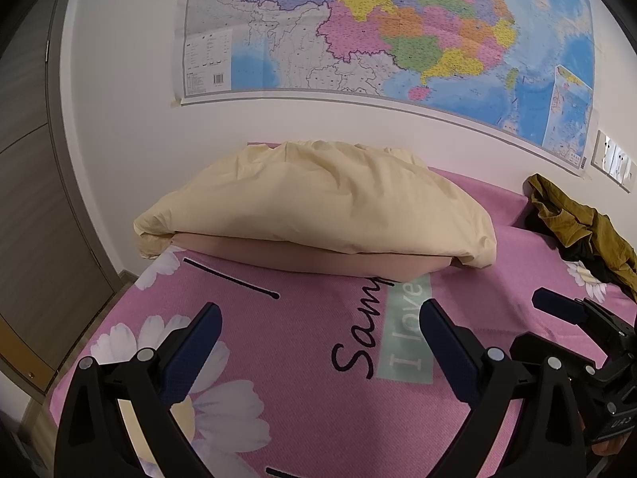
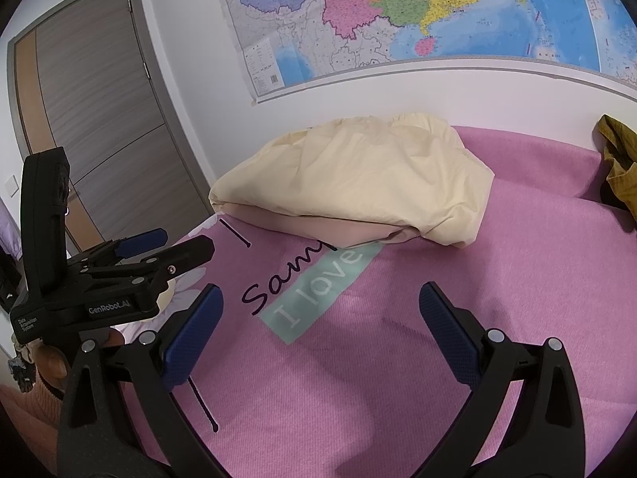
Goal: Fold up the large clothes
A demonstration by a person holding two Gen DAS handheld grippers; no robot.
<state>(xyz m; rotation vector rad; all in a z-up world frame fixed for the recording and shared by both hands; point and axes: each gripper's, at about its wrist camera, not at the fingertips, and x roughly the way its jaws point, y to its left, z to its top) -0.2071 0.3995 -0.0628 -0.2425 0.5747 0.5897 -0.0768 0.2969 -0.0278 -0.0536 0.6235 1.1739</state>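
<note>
A crumpled olive-yellow garment lies at the far right of the bed against the wall, with something dark under it. My left gripper hovers open over the pink bed sheet, nothing between its blue pads. To its right my right gripper is open too and holds nothing. Both grippers are well short of the garment, which is cut off at the right edge of the right wrist view.
A cream folded quilt rests on a peach pillow at the head of the bed. A large map hangs on the white wall, switches to its right. A wooden door stands at the left.
</note>
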